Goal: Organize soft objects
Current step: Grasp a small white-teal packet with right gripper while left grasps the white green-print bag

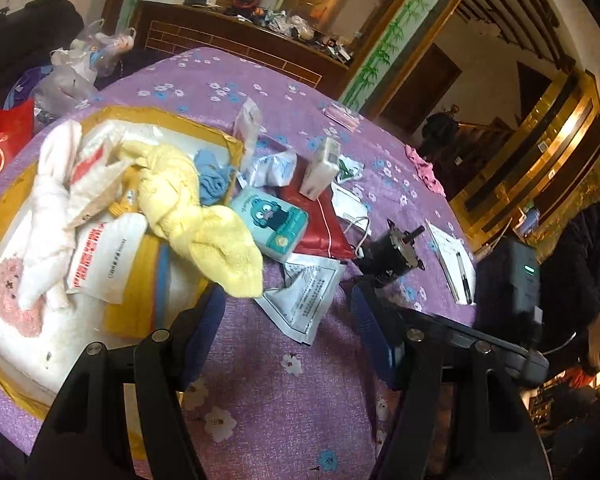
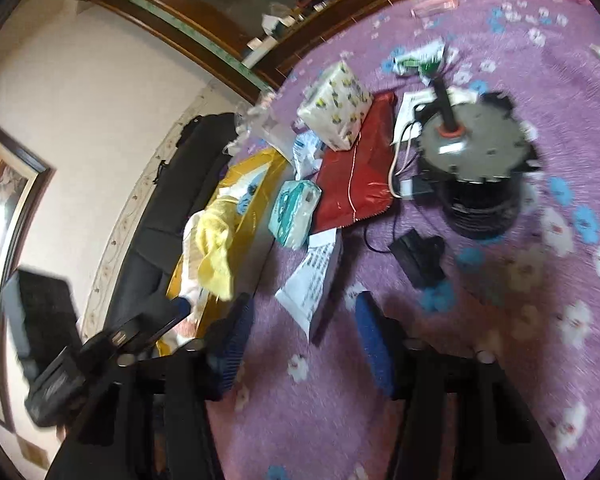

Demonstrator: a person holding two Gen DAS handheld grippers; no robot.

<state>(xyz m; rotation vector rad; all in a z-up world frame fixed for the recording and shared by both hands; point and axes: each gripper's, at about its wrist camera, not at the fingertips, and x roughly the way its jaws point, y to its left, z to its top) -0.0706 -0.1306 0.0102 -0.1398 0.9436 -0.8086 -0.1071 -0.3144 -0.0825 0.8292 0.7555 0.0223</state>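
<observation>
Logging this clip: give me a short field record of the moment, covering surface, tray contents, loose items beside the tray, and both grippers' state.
surface: round table under a purple floral cloth
tray: gold-rimmed tray at the left, piled with a yellow towel, white cloth and blue cloth
loose items: teal tissue pack, red bag, white leaflet, patterned tissue pack, black motor
left gripper: jaws open, empty, above the cloth near the towel's edge
right gripper: jaws open, empty, leaflet lying ahead between them
image quality: right wrist view is motion-blurred
</observation>
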